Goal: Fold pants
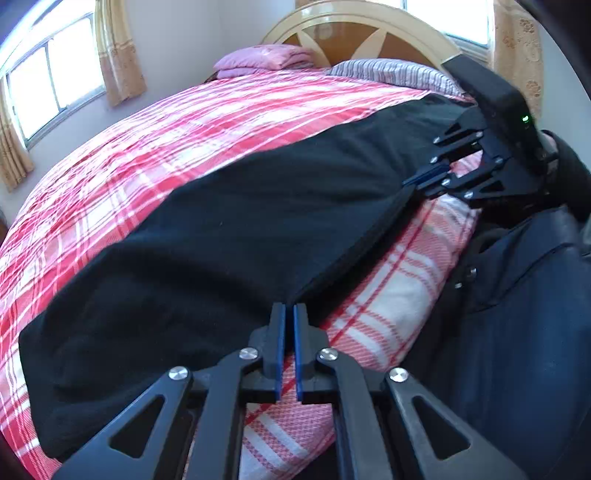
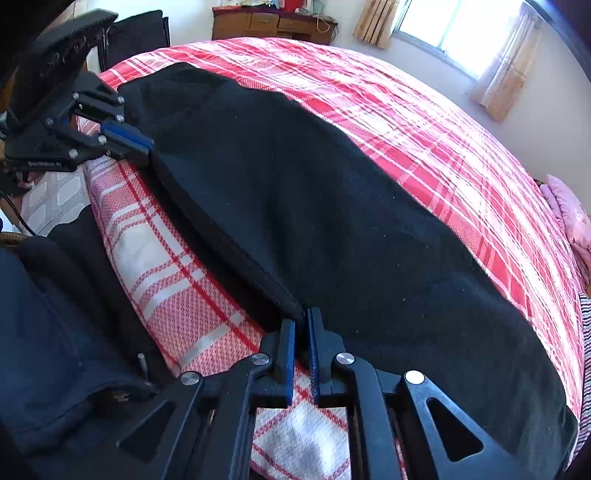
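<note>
Black pants [image 1: 229, 221] lie spread across a red and white plaid bed [image 1: 155, 122]; they also show in the right wrist view [image 2: 314, 206]. My left gripper [image 1: 289, 308] is shut on one corner of the pants' near edge. My right gripper [image 2: 303, 317] is shut on the other corner of that same edge. The edge is stretched taut between them, just above the bed's near side. The right gripper shows in the left wrist view [image 1: 410, 182], and the left gripper shows in the right wrist view [image 2: 149, 146].
A pink folded blanket [image 1: 266, 59] and a striped pillow [image 1: 391, 72] lie by the wooden headboard [image 1: 362, 29]. A wooden dresser [image 2: 273, 24] stands past the bed's foot. Windows with curtains are on the far wall. The person's dark clothing [image 1: 524, 295] is beside the bed.
</note>
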The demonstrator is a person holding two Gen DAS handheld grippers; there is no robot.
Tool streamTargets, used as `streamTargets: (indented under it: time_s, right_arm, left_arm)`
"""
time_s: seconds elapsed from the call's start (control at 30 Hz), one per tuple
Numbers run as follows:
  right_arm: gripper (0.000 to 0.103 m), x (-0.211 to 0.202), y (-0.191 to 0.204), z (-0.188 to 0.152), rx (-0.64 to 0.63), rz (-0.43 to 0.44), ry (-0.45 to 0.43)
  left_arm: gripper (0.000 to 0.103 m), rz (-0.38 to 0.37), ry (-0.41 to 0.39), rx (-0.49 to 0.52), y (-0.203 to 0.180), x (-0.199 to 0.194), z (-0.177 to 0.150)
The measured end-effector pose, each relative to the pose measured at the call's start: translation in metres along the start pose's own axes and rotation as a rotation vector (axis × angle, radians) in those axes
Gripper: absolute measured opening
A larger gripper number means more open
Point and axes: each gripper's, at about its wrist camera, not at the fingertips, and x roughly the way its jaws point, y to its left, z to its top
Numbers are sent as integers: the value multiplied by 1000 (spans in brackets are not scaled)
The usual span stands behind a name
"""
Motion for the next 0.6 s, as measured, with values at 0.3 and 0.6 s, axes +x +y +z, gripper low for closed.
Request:
streamTargets:
  time_s: [0.3, 0.6]
  right_arm:
    - [30, -31, -17, 5, 61, 150, -42]
    - [30, -3, 37, 63, -38, 213, -73]
  left_arm:
    - [28, 77, -100, 9, 27, -54, -13]
    - [42, 280, -138, -308, 123, -74, -55]
